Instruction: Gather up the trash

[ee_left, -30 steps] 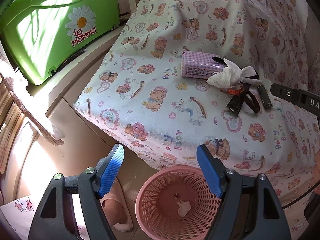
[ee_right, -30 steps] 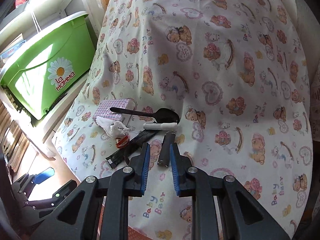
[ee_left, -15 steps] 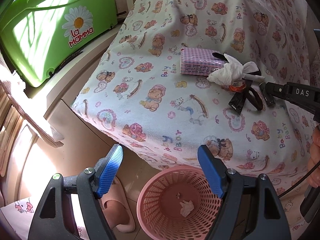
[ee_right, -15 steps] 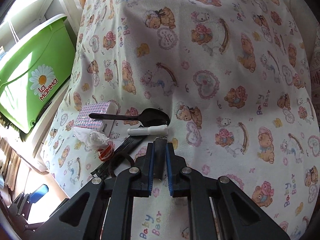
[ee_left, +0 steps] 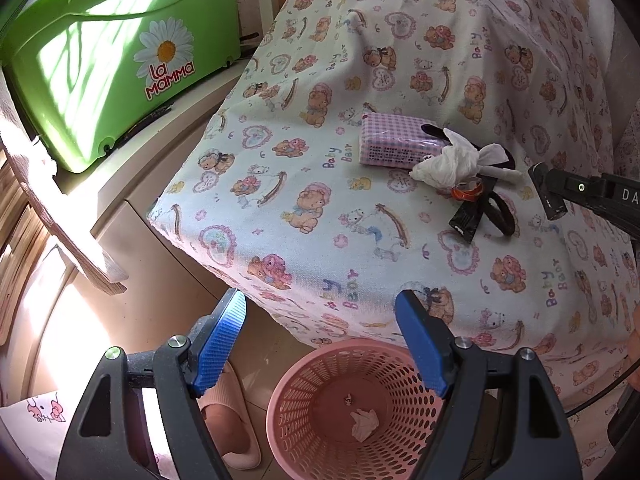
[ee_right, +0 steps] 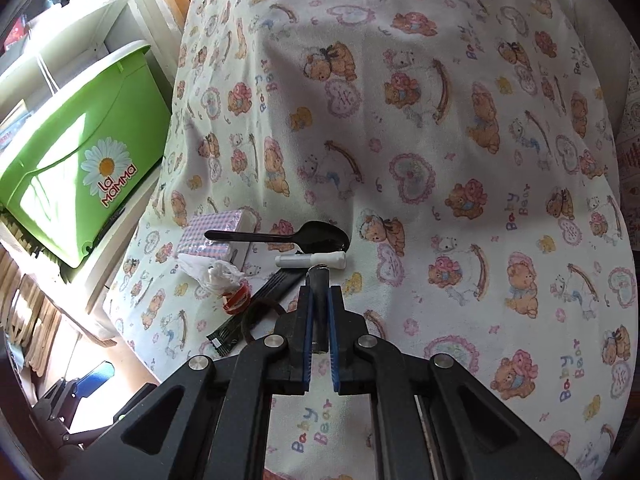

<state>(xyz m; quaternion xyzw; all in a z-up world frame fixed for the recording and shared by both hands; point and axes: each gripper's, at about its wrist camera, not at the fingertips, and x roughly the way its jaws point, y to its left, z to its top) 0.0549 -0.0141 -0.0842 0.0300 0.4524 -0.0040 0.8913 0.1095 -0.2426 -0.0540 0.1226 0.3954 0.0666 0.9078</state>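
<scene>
My right gripper is shut on a black battery on the bear-print cloth. Beyond it lie a white tube, a black plastic spoon, a crumpled white tissue, a red ring, a black wrapper and a black hair tie. My left gripper is open and empty, held above a pink waste basket with a tissue scrap inside. The left wrist view also shows the tissue, the wrapper and the right gripper.
A pink checked tissue pack lies on the cloth behind the trash. A green "La Mamma" box stands on a white shelf at the left. A pink slipper lies on the floor beside the basket.
My right gripper moved forward over the black battery and closed on it. My left gripper stayed open above the basket, shifting only slightly.
</scene>
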